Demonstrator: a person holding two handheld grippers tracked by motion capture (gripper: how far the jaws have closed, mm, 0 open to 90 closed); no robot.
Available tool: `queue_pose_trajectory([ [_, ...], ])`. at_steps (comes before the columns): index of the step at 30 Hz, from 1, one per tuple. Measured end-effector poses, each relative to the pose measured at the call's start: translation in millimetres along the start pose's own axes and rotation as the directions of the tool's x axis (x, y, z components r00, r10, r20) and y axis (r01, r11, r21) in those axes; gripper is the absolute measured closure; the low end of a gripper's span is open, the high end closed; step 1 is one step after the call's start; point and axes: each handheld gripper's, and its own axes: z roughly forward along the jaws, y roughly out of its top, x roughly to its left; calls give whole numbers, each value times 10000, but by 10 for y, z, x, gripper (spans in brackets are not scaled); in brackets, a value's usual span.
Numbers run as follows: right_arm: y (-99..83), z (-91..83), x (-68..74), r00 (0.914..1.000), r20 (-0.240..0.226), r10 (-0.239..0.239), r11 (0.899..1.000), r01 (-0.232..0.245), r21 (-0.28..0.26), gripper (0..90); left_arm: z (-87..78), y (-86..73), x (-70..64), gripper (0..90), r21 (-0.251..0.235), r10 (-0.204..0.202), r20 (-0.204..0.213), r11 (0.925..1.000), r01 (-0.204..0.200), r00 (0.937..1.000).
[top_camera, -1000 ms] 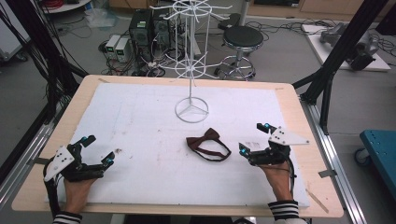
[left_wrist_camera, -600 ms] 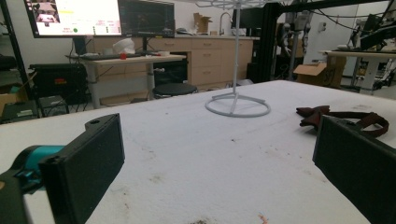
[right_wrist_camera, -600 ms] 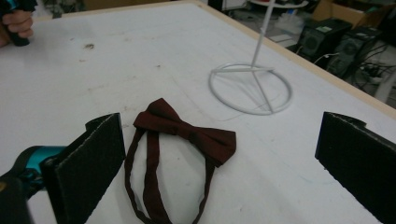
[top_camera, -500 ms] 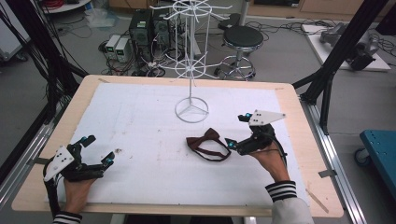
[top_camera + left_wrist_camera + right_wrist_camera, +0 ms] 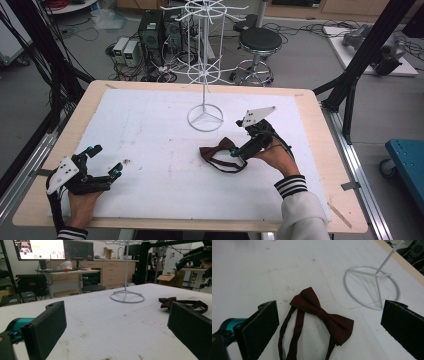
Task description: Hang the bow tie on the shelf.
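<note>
The dark maroon fabric bow tie with its thin looped strap (image 5: 218,156) lies flat on the white sheet covering the wooden table (image 5: 150,145), just in front of the round base of the white wire display stand with hooked arms (image 5: 205,118), slightly toward the person's right of that base. The step in hand looks like the approach to a pick: the right gripper (image 5: 234,152) hangs tilted just over the bow tie's right end, on the near-right side of the stand's base, and in the right gripper view its jaws stand wide apart with the bow tie (image 5: 322,315) centred between them and nothing yet gripped. The strap's two strands trail away from the stand, toward the person. The left gripper (image 5: 102,161) rests on the sheet well to the left of the stand and nearer the table's front edge, its jaws also spread and empty; in the left gripper view the stand's ring base (image 5: 127,297) and the bow tie (image 5: 183,303) lie ahead of it. Judging from this, the next move calls for lowering the right gripper until its jaws bracket the bow's knot or one wing, closing firmly on the cloth without pressing into the sheet, then lifting toward one of the stand's hooks, likely so the strap loop can catch there.
</note>
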Motion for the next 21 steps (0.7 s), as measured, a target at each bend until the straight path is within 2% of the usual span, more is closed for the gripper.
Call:
queue_pose_trajectory([
  [4,57,85,-34,9992,-304,-274,9994,281,207,8,0,-1,0,26,-40,-6,3,10000,6,10000],
  [9,100,195,-97,9974,-558,-452,9957,496,788,8,-1,-1,3,26,-21,-5,5,10000,5,10000],
  [13,127,308,-119,9938,-803,-769,9910,851,1037,8,-1,0,4,26,-19,-17,7,10000,17,10000],
  [16,123,363,-125,9923,-941,-804,9898,906,1103,8,-1,0,4,26,-16,-16,13,10000,16,10000],
  [21,82,500,-135,9906,-1033,-893,9797,1061,1704,8,-2,-1,4,26,-19,-32,4,10000,32,10000],
])
